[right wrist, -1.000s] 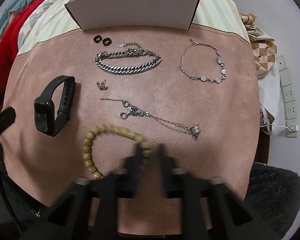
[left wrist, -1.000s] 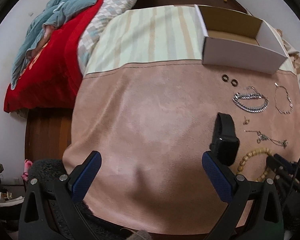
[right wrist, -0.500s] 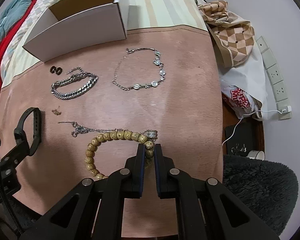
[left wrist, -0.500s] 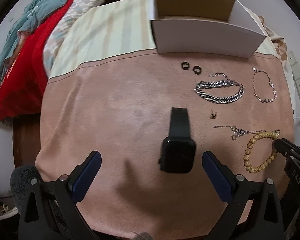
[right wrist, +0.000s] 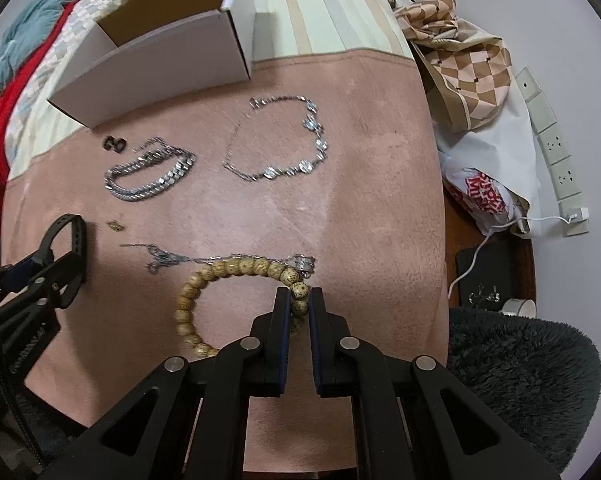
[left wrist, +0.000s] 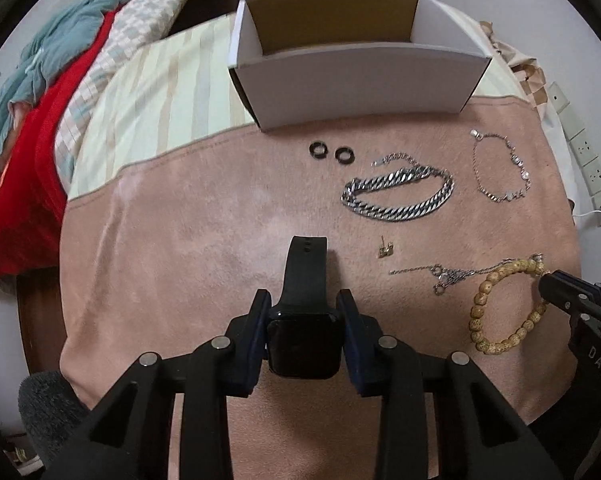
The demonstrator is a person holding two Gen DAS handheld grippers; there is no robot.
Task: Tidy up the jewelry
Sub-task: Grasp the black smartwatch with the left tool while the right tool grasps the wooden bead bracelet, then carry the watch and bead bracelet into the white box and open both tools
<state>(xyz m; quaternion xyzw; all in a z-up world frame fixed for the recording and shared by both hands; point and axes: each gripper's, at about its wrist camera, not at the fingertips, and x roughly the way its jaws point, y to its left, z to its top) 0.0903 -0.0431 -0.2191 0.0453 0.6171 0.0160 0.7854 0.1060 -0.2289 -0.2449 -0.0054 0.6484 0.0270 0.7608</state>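
My left gripper point(left wrist: 303, 312) is shut on a black smartwatch point(left wrist: 305, 320) lying on the pink cloth point(left wrist: 188, 248); its strap points away from me. My right gripper point(right wrist: 299, 304) is shut on a wooden bead bracelet point(right wrist: 236, 270), also seen in the left wrist view point(left wrist: 496, 304). A heavy silver chain point(left wrist: 398, 194), a thin silver bracelet point(left wrist: 500, 168), two black rings point(left wrist: 330, 152), a small gold earring point(left wrist: 385, 249) and a thin silver necklace point(left wrist: 440, 274) lie on the cloth. An open white box point(left wrist: 360, 68) stands behind them.
A striped cloth point(left wrist: 160, 92) and red bedding point(left wrist: 24, 152) lie at the left. Patterned bags point(right wrist: 468, 64) and a power strip point(right wrist: 552, 140) are at the right, past the table edge. A dark fluffy cushion point(right wrist: 524, 376) is at the near right.
My left gripper swung right over the smartwatch and closed on it. My right gripper stayed shut on the bead bracelet and dragged it a little.
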